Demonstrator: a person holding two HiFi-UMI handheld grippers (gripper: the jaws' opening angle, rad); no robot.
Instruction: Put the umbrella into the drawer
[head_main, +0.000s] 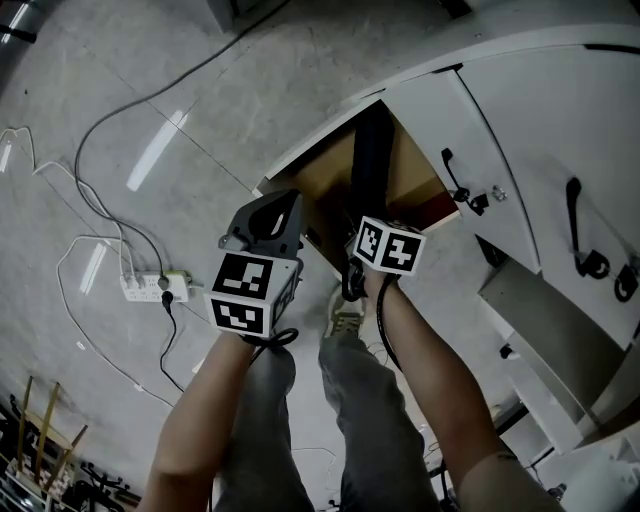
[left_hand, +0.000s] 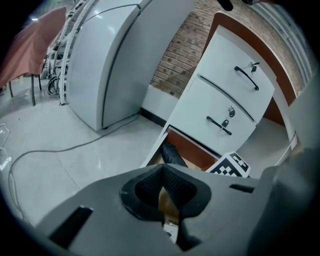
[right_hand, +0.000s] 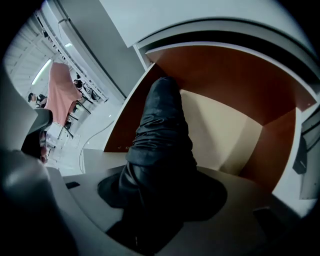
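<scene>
A black folded umbrella (head_main: 370, 160) points down into the open bottom drawer (head_main: 318, 138), which has brown wooden walls (right_hand: 230, 75) and a pale floor. My right gripper (head_main: 371, 234) is shut on the umbrella's near end, and the umbrella (right_hand: 162, 130) fills the space between its jaws (right_hand: 155, 200). The far tip reaches the drawer's back corner. My left gripper (head_main: 272, 215) hangs just left of the drawer's corner over the floor, its jaws together and empty (left_hand: 167, 197). In the left gripper view the umbrella (left_hand: 170, 152) shows inside the drawer (left_hand: 192, 150).
Above the open drawer are white drawers with black handles (head_main: 456, 182) (left_hand: 220, 125). A power strip (head_main: 155, 287) and cables (head_main: 110, 130) lie on the grey floor at left. The person's legs and a shoe (head_main: 345, 315) stand before the drawer. A grey cabinet (left_hand: 100, 60) stands at left.
</scene>
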